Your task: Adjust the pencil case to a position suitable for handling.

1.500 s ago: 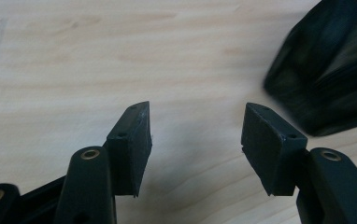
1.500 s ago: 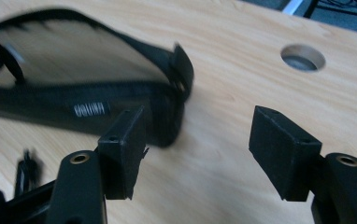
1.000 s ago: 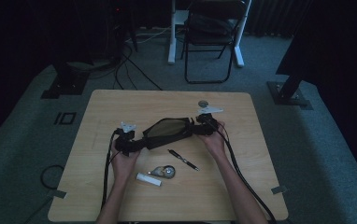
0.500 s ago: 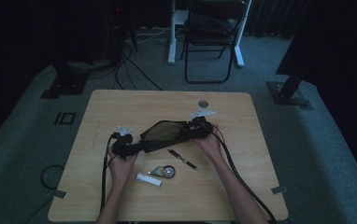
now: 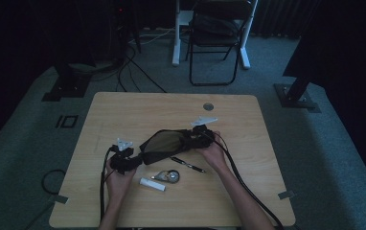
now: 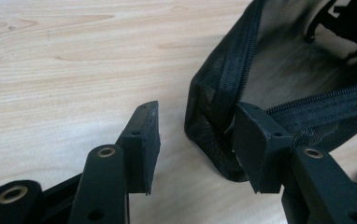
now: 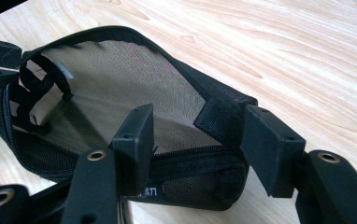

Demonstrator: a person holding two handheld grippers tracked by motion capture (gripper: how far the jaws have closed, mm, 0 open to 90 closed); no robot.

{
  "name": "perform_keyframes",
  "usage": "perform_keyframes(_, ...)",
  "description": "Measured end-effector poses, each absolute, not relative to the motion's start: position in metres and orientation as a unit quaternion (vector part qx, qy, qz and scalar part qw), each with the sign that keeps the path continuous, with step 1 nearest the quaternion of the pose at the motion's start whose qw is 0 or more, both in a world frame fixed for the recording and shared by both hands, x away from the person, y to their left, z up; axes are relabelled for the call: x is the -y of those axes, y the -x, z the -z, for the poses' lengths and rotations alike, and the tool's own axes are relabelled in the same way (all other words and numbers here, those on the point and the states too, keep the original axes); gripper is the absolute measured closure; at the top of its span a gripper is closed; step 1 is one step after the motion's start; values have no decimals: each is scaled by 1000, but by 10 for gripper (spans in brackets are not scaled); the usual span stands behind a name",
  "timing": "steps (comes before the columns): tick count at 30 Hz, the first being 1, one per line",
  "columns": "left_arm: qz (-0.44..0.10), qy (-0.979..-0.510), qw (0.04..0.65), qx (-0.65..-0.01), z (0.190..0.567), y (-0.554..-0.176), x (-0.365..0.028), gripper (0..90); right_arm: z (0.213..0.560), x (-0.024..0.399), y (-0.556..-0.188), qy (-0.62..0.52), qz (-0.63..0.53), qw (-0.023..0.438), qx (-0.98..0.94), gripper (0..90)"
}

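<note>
Holding the mesh pouch [image 5: 164, 143] mid-table, our right gripper [image 7: 197, 140] clamps one end — our left gripper [image 6: 195, 140], jaws just narrowing, brackets the other corner unpinched; next we pinch there.

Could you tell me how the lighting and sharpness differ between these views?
High view: dim and underexposed, the table pale against a dark room. Both gripper views: bright, the mesh pouch fairly sharp, though the left gripper view softens toward the near jaws.
</note>
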State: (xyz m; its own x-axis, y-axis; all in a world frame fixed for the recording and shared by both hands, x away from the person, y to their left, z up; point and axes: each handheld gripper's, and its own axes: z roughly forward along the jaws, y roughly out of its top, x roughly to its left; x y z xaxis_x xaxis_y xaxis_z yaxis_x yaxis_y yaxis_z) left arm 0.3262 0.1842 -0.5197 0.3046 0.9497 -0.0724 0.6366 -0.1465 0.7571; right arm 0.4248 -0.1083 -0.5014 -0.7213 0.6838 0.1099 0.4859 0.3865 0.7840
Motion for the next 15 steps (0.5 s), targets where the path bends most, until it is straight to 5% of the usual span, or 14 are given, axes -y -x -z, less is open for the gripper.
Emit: perform_keyframes(15, -225, -735, 355, -532, 520, -306, -187, 506, 502, 102, -411, -333, -425, 110, -834, 448)
